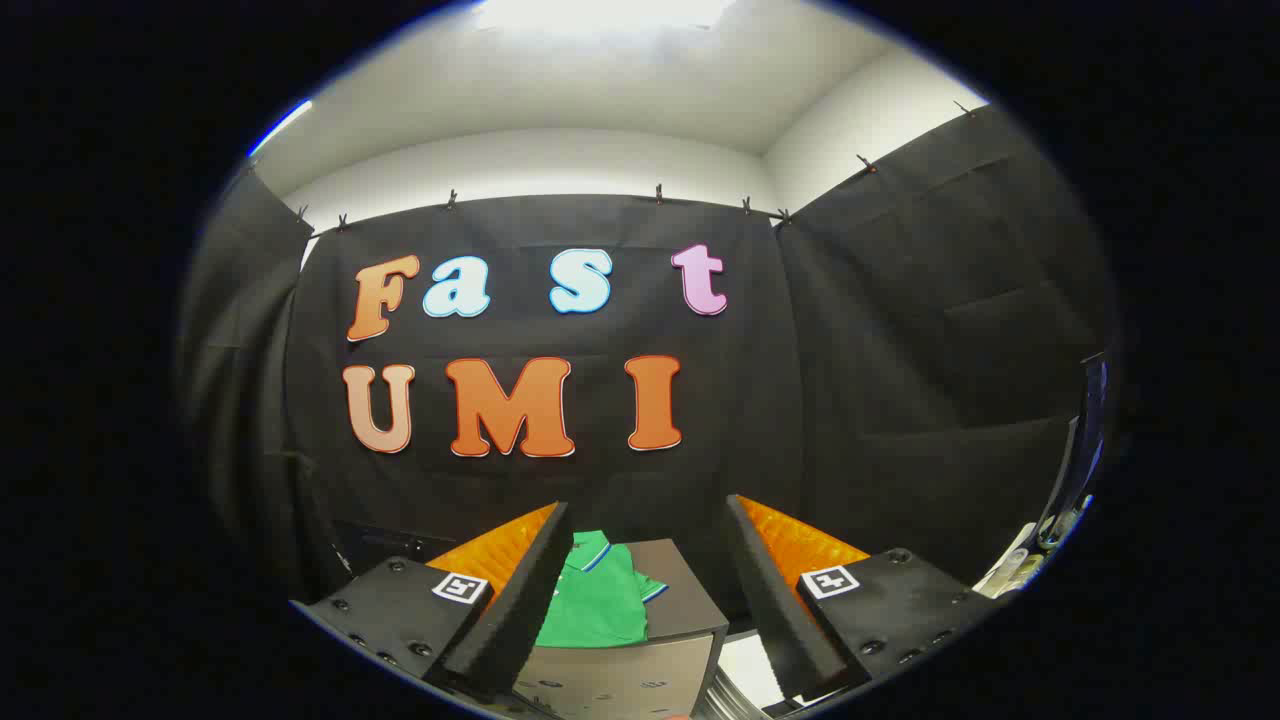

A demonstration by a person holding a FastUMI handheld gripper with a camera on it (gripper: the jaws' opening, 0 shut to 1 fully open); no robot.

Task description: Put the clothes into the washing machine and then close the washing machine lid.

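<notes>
The gripper (648, 560) is spread wide, nothing between its fingers, held up above the things below. Ahead of the fingers and lower down, a green shirt (598, 600) lies folded on the dark top of a grey box-like machine (640, 675), close to the left finger (515, 600). Just right of the machine, by the right finger, a curved metal rim (722, 698) peeks up. Far to the right stand some small bottles (1020, 565), too blurred to make out. Black cloth (900, 350) hangs behind everything.
</notes>
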